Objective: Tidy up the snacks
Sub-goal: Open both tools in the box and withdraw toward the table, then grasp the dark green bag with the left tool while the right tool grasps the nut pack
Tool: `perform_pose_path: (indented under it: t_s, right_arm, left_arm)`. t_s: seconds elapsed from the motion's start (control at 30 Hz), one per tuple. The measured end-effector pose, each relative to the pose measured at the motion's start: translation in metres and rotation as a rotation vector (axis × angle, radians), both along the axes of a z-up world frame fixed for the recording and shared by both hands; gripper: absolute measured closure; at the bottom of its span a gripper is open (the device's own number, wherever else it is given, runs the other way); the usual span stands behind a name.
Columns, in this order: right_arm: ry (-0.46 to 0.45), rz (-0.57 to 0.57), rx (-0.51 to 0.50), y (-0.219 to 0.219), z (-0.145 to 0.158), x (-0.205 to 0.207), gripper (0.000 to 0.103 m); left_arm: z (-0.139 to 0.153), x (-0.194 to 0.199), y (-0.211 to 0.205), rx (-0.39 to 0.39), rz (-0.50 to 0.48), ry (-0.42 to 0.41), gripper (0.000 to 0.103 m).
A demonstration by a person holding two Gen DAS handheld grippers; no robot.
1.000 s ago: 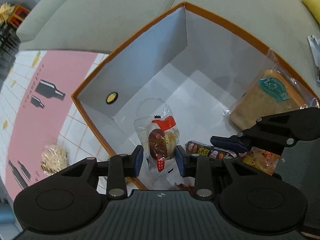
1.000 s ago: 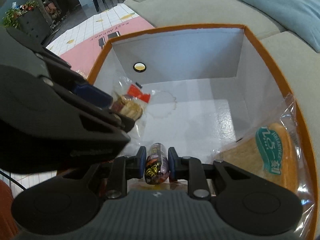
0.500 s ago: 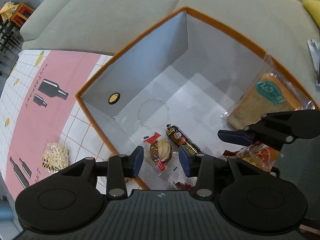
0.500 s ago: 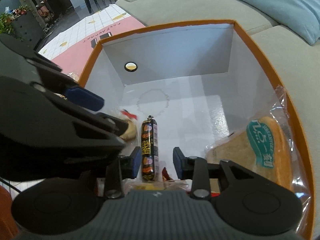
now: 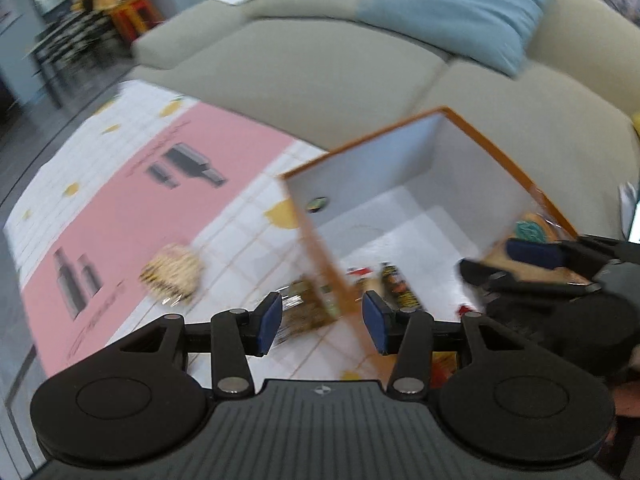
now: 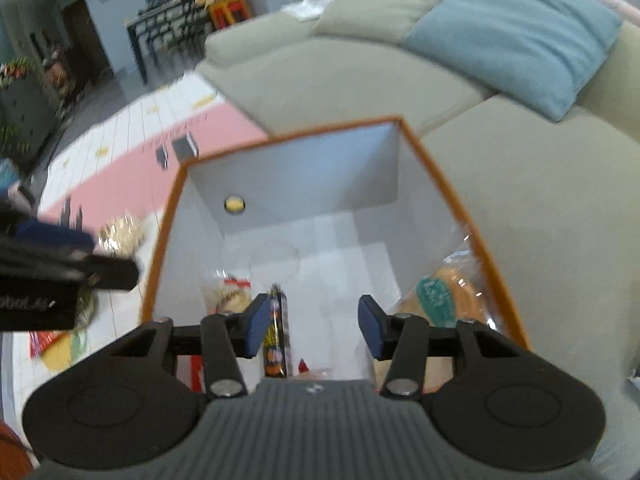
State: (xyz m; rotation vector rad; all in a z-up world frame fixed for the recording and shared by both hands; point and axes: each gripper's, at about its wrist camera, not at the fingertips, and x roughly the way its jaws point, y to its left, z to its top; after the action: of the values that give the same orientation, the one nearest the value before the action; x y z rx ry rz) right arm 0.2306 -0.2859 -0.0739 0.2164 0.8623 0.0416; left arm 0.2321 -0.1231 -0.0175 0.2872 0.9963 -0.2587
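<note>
An orange-rimmed box (image 5: pixel 492 148) (image 6: pixel 440 168) with white inside walls holds the snacks. On its floor lie a black sausage stick (image 6: pixel 276 332) (image 5: pixel 398 284), a clear-wrapped round cake (image 6: pixel 230 296) and a bagged bread slice with a teal label (image 6: pixel 444 292) (image 5: pixel 532 230). My left gripper (image 5: pixel 323 322) hangs above the box's left wall, its jaws opening, nothing between the pads. My right gripper (image 6: pixel 310 326) is above the box's near end, jaws opening and empty; the sausage lies below its left finger. A dark snack packet (image 5: pixel 308 308) lies outside the box.
A clear bag of pale nuts (image 5: pixel 172 272) (image 6: pixel 120 232) lies on the pink and white tablecloth (image 5: pixel 160 184). A grey sofa (image 5: pixel 340 60) with a blue cushion (image 5: pixel 452 8) stands behind the box. More wrapped snacks (image 6: pixel 60 344) lie at the left near the table's front.
Both grippers let go of their snacks, opened and rose out of the box. The cake and sausage now lie on the box floor. The left gripper swung left over the box wall.
</note>
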Motion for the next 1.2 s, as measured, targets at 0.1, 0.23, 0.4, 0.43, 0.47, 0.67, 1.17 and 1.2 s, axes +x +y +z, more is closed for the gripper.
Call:
perform_pose_path:
  t_s: [0.1, 0.23, 0.4, 0.43, 0.47, 0.67, 1.17, 1.2]
  right_arm:
    - [-0.048, 0.0, 0.035, 0.007, 0.012, -0.008, 0.054]
    - [-0.111, 0.05, 0.07, 0.024, 0.023, -0.018, 0.053]
    - [-0.15, 0.146, 0.067, 0.057, 0.028, -0.025, 0.053]
    - [-0.156, 0.166, 0.063, 0.063, 0.028, -0.026, 0.053]
    - [-0.161, 0.186, 0.057, 0.07, 0.028, -0.027, 0.054]
    - [-0.185, 0.317, 0.022, 0.116, 0.028, -0.028, 0.054]
    - [-0.052, 0.421, -0.162, 0.202, -0.024, 0.015, 0.054]
    - [-0.042, 0.416, -0.179, 0.204, -0.028, 0.02, 0.054]
  left_arm:
    - [0.003, -0.012, 0.03, -0.027, 0.076, -0.024, 0.048]
    - [0.0, -0.027, 0.07, -0.049, 0.149, -0.037, 0.047]
    - [-0.009, -0.046, 0.114, -0.042, 0.223, -0.038, 0.047]
    - [-0.012, -0.049, 0.122, -0.042, 0.236, -0.038, 0.047]
    - [-0.013, -0.054, 0.129, -0.044, 0.246, -0.039, 0.047]
    - [-0.027, -0.063, 0.171, -0.082, 0.292, -0.027, 0.047]
    - [-0.063, -0.026, 0.211, -0.208, 0.336, -0.019, 0.042]
    - [-0.064, -0.021, 0.211, -0.211, 0.338, -0.02, 0.042]
